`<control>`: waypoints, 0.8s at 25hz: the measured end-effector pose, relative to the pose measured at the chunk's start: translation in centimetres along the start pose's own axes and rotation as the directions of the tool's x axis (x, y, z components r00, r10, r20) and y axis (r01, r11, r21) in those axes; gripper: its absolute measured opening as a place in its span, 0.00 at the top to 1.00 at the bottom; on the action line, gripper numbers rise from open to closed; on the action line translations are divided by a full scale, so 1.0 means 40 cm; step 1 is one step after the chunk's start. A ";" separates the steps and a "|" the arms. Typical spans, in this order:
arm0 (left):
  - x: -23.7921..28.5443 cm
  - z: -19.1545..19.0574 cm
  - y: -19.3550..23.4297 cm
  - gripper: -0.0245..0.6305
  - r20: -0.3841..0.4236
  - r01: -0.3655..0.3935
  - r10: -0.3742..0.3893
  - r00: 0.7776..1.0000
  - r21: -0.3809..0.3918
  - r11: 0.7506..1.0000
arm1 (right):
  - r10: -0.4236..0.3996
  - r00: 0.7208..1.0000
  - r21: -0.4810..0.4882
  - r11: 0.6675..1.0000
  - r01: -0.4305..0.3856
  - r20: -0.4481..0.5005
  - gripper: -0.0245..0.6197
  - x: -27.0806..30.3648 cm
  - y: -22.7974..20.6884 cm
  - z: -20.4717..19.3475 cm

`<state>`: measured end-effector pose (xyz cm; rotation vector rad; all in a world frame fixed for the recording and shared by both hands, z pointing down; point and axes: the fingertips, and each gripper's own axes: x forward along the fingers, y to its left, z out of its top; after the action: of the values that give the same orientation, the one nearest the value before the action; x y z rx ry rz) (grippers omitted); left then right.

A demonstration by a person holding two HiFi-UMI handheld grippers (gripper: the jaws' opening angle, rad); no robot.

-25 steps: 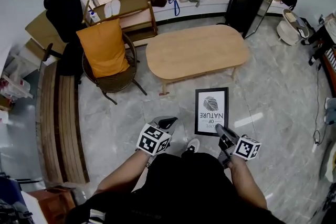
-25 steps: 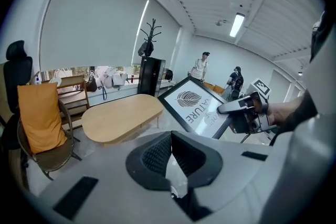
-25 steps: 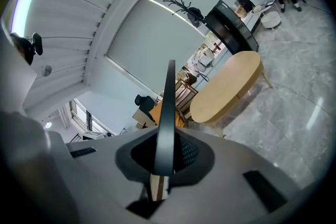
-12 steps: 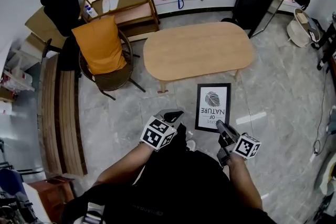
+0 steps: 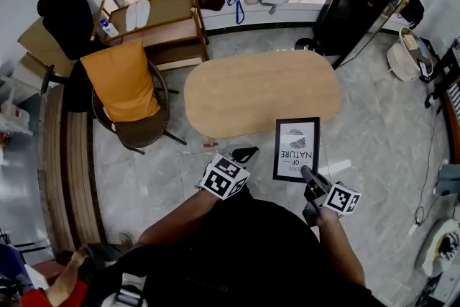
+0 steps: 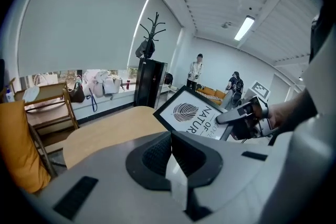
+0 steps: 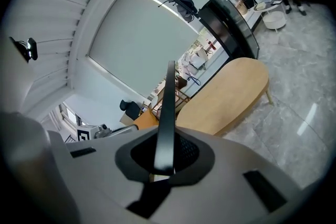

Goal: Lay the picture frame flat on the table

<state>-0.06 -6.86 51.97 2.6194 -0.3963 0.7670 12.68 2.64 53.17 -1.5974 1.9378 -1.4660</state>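
A black picture frame (image 5: 296, 148) with a leaf print and the words "of nature" hangs in the air over the near edge of the oval wooden table (image 5: 259, 91). My right gripper (image 5: 307, 172) is shut on its lower edge. In the right gripper view the frame (image 7: 168, 107) shows edge-on, rising from between the jaws of the right gripper (image 7: 165, 157). My left gripper (image 5: 243, 154) hovers just left of the frame, shut with nothing in it. The left gripper view shows the frame (image 6: 191, 115) tilted above the table (image 6: 105, 131).
A wicker chair with an orange cushion (image 5: 126, 83) stands left of the table, with a wooden shelf (image 5: 162, 21) behind it. Along the left wall runs a wooden bench (image 5: 65, 176). At the back right stands a black cabinet (image 5: 352, 0). People (image 6: 196, 68) stand far off.
The whole view has shifted towards the table. The frame, held by the right gripper, now overlaps the table's near edge. The left gripper stays beside it.
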 end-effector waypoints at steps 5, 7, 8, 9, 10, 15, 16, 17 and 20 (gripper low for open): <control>0.039 0.066 0.182 0.96 -0.014 -0.059 0.059 0.998 -0.026 0.998 | -0.027 0.997 -0.004 1.000 0.026 -0.070 0.94 0.179 -0.030 0.117; 0.054 0.079 0.249 0.96 -0.019 -0.079 0.078 0.997 -0.042 0.996 | -0.035 0.997 0.026 0.999 0.037 -0.075 0.94 0.253 -0.067 0.146; 0.059 0.087 0.272 0.96 -0.015 -0.081 0.080 0.997 -0.049 0.996 | -0.043 0.996 0.049 0.998 0.047 -0.076 0.94 0.285 -0.091 0.158; 0.063 0.092 0.289 0.96 -0.011 -0.082 0.081 0.997 -0.057 0.995 | -0.053 0.995 0.077 0.995 0.059 -0.083 0.94 0.315 -0.117 0.167; 0.064 0.092 0.303 0.96 -0.011 -0.086 0.085 0.996 -0.067 0.994 | -0.059 0.994 0.107 0.992 0.069 -0.094 0.94 0.344 -0.146 0.175; 0.093 0.074 0.399 0.96 -0.044 -0.192 0.188 0.981 -0.153 0.969 | -0.085 0.983 0.230 0.965 0.122 -0.165 0.94 0.530 -0.328 0.224; 0.103 0.083 0.421 0.96 -0.040 -0.221 0.217 0.975 -0.180 0.958 | -0.089 0.979 0.239 0.962 0.132 -0.181 0.94 0.575 -0.367 0.239; 0.113 0.092 0.437 0.96 -0.037 -0.247 0.244 0.969 -0.207 0.947 | -0.092 0.975 0.242 0.960 0.140 -0.200 0.94 0.618 -0.404 0.251; 0.145 0.118 0.462 0.96 -0.051 -0.307 0.305 0.951 -0.274 0.911 | -0.093 0.958 0.224 0.962 0.157 -0.271 0.94 0.735 -0.507 0.270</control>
<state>0.00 -26.23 56.72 2.3155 -0.8640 0.7535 21.41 -25.84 75.61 -1.5054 1.7184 -1.9670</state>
